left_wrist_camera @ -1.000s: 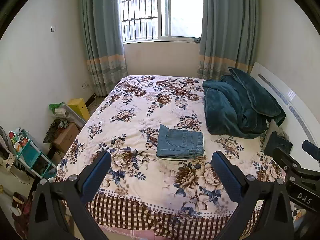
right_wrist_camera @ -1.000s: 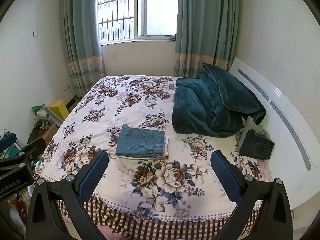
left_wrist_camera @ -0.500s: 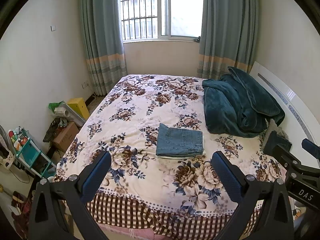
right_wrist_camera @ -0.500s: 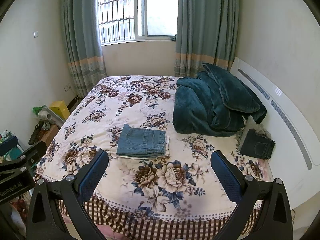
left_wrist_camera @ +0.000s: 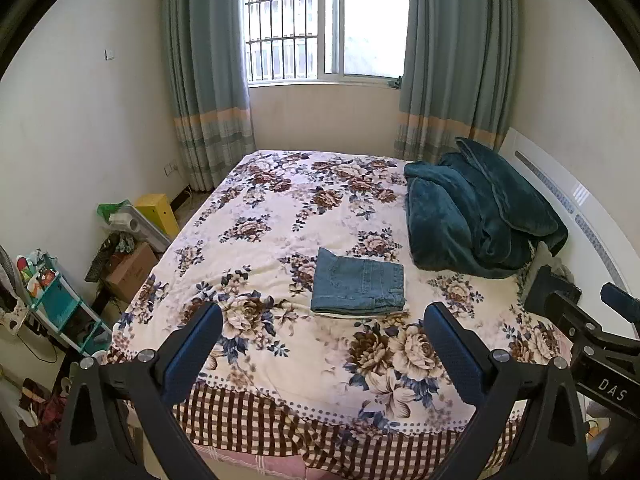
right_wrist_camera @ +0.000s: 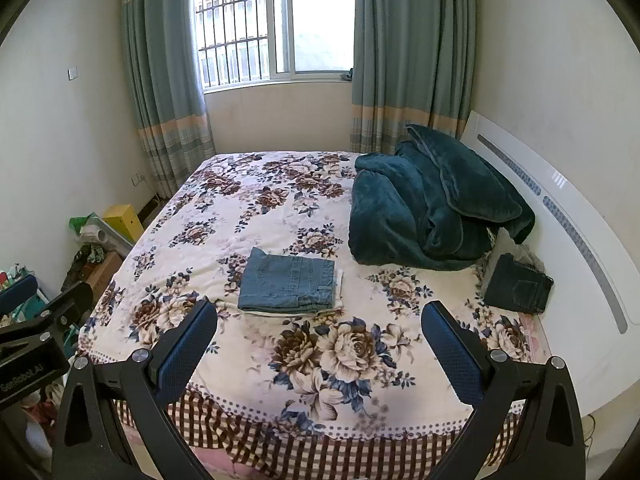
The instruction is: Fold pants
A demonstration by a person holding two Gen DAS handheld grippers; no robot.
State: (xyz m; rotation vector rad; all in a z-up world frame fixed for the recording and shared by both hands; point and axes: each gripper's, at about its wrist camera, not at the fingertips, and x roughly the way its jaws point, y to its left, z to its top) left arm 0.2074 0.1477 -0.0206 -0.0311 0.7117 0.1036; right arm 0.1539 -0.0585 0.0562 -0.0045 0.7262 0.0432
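Observation:
Blue denim pants (left_wrist_camera: 358, 282) lie folded into a flat rectangle in the middle of the floral bed (left_wrist_camera: 280, 216); they also show in the right wrist view (right_wrist_camera: 289, 281). My left gripper (left_wrist_camera: 322, 344) is open and empty, held off the bed's near edge, well short of the pants. My right gripper (right_wrist_camera: 319, 344) is open and empty too, beside the left one. A second, dark folded pair of pants (right_wrist_camera: 518, 289) lies at the right by the headboard.
A crumpled teal blanket (right_wrist_camera: 424, 208) is piled at the bed's far right against the white headboard (right_wrist_camera: 568, 216). Boxes and clutter (left_wrist_camera: 132, 248) and a teal shelf (left_wrist_camera: 60, 304) stand on the floor at the left. A window with curtains (left_wrist_camera: 326, 24) is beyond the bed.
Both grippers have drifted back slightly from the bed, so more of its checked front edge shows. The folded pants have not moved.

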